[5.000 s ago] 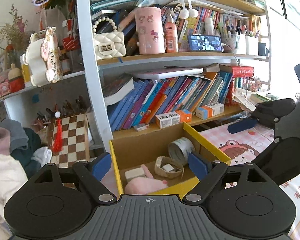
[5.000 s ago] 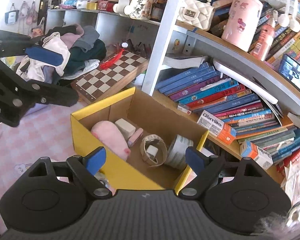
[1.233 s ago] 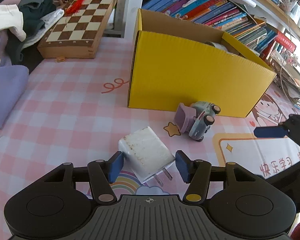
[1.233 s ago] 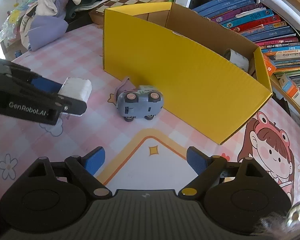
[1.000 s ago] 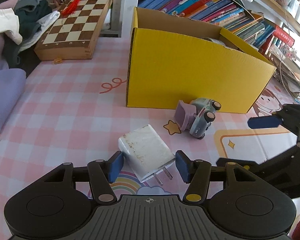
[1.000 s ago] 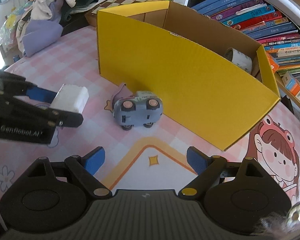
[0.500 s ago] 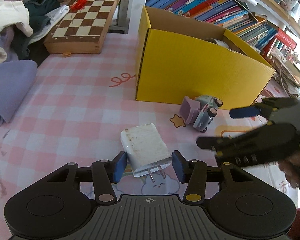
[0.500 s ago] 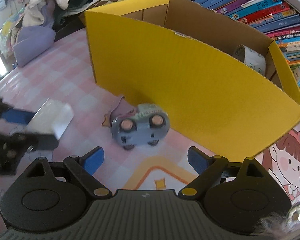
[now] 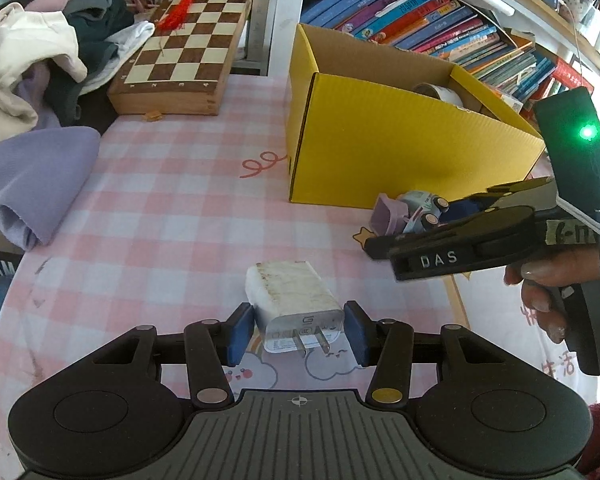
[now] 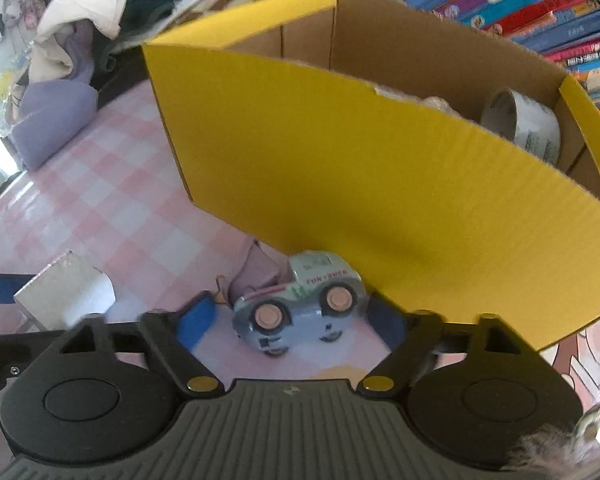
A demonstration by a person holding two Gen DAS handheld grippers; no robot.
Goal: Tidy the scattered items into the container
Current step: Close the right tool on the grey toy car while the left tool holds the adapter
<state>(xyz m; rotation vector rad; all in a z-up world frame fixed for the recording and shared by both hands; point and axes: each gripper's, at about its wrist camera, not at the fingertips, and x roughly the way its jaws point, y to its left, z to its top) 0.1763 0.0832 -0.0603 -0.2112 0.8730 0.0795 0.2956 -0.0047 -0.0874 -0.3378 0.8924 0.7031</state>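
Left tongs (image 9: pixel 298 330) pinching the white plug (image 9: pixel 294 304) by its flat sides. Right tongs (image 10: pixel 292 322) closing around the toy car (image 10: pixel 300 304), not squeezing yet. Small, hard, probably light; wheels roll, so grab the body. Yellow box (image 10: pixel 380 184) just ahead.

Both wrist views look down, close — sharing the yellow box (image 9: pixel 400 148).

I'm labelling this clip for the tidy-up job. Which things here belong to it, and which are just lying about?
Belong to the job:
white charger
toy car
yellow box
tape roll, already inside

Just lying about:
chessboard
clothes pile
books
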